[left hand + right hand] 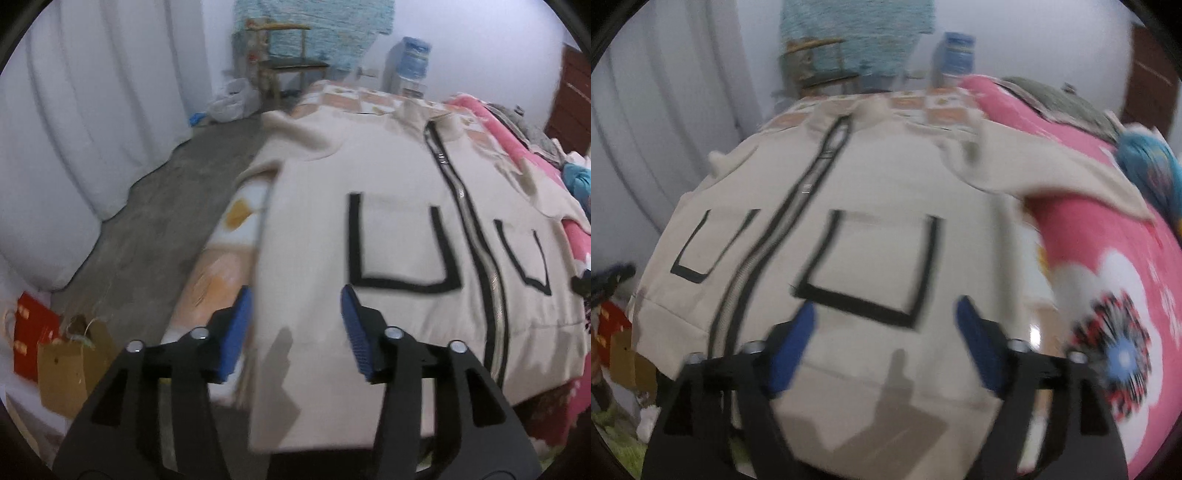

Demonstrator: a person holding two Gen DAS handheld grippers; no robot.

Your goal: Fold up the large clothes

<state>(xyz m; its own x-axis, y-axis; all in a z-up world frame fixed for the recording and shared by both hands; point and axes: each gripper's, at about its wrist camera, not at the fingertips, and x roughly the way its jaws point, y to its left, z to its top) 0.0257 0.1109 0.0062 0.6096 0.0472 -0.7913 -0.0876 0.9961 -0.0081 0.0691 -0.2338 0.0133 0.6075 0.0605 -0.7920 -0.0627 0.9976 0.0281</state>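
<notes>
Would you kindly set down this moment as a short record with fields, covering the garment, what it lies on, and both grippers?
garment: beige zip jacket, spread front-up, zip closed
pockets: two, outlined in black, one on each side of the zip
surface: bed with a pink flowered blanket
sleeve: one sleeve lies out across the pink blanket
left gripper: open, over the jacket's hem area, nothing between the pads
right gripper: open, above the hem, nothing held

A jacket (pixel 388 206) lay flat on the bed (pixel 221 236), its zipper (pixel 476 236) between 2 pockets. A blanket (pixel 1100 236) lay right; paper bags (pixel 70 369) stood on the floor left.
</notes>
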